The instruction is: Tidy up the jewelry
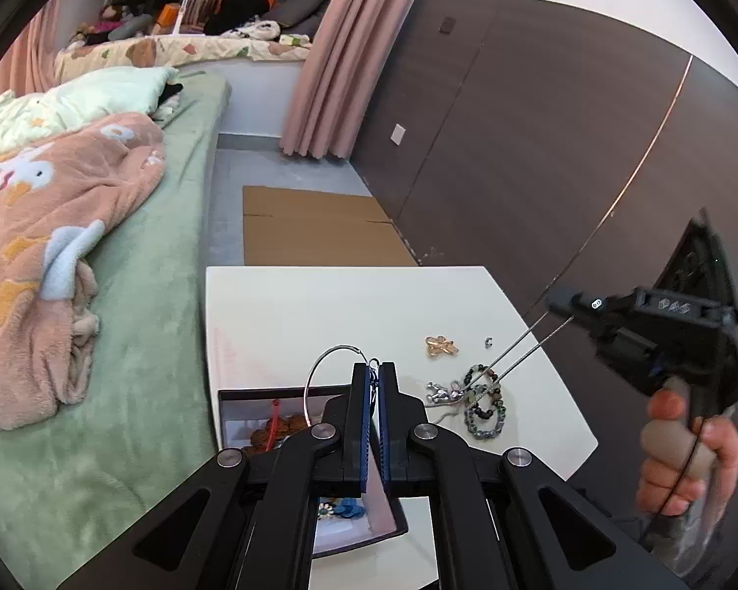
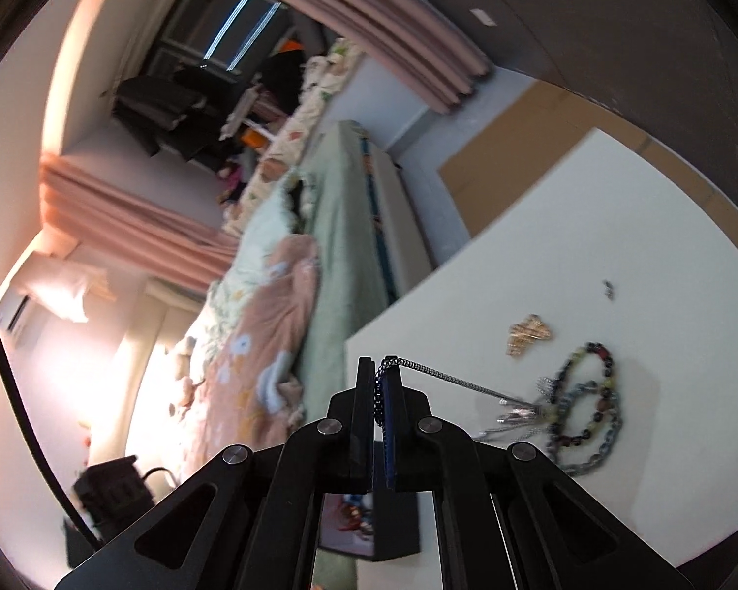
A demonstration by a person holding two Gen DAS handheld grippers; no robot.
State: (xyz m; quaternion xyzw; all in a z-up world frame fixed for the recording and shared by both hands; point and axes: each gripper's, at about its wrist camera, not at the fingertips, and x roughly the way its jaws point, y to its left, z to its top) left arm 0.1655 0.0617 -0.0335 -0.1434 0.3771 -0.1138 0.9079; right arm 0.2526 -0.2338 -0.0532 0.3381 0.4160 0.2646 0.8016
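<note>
Silver chain (image 2: 447,377) in R gripper (image 2: 378,368), taut

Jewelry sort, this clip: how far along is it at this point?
Early to midway. Done: some pieces already lie in the open box. In hand: left gripper pinches a wire hoop; right gripper pinches a metal chain drawn from the pile. Left on the table: bead bracelets, gold ornament, small clasp.

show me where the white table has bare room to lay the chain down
The far half of the table, from the gold brooch back to the edge by the cardboard, is bare. So is the strip between the open box and the brooch. It is crowded to the right of the box, where the bead bracelets tangle with the silver chain held taut by the right gripper.
</note>
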